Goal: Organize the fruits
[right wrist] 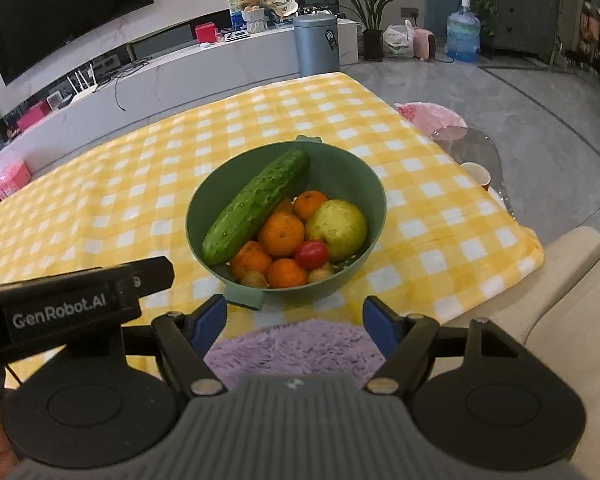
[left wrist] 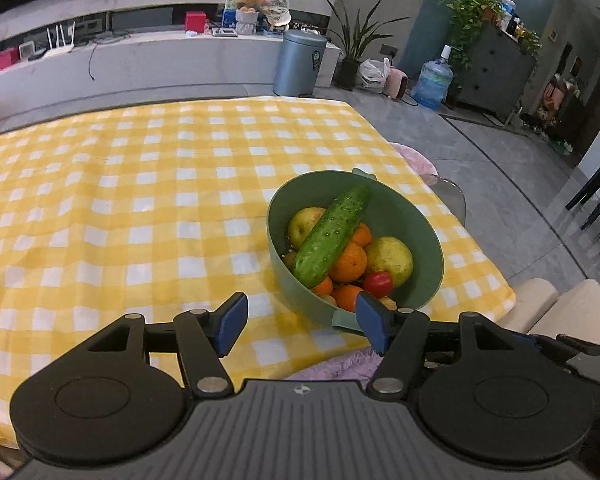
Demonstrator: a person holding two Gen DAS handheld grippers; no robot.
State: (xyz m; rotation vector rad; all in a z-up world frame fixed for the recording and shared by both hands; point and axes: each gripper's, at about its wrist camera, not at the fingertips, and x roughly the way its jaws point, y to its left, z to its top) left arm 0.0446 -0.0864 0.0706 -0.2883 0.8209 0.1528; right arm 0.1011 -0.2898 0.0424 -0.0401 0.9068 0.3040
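Though tilted, cucumber (right wrist: 256, 206) diagonal across bowl (right wrist: 366, 184)

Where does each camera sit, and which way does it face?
Left wrist: on the left gripper, facing down and forward at the green bowl to its right; its own open blue-padded fingers show.
Right wrist: on the right gripper, facing the bowl straight ahead; its open fingers and the left gripper's body show.
Shared: bowl, cucumber, yellow checked cloth.

One bowl (right wrist: 364, 184) is seen on the surface. In it are counted one cucumber (right wrist: 256, 206), four oranges (right wrist: 281, 233), two pears (right wrist: 337, 229), one tomato (right wrist: 311, 254) at six o'clock, and two small brown fruits (right wrist: 254, 279).
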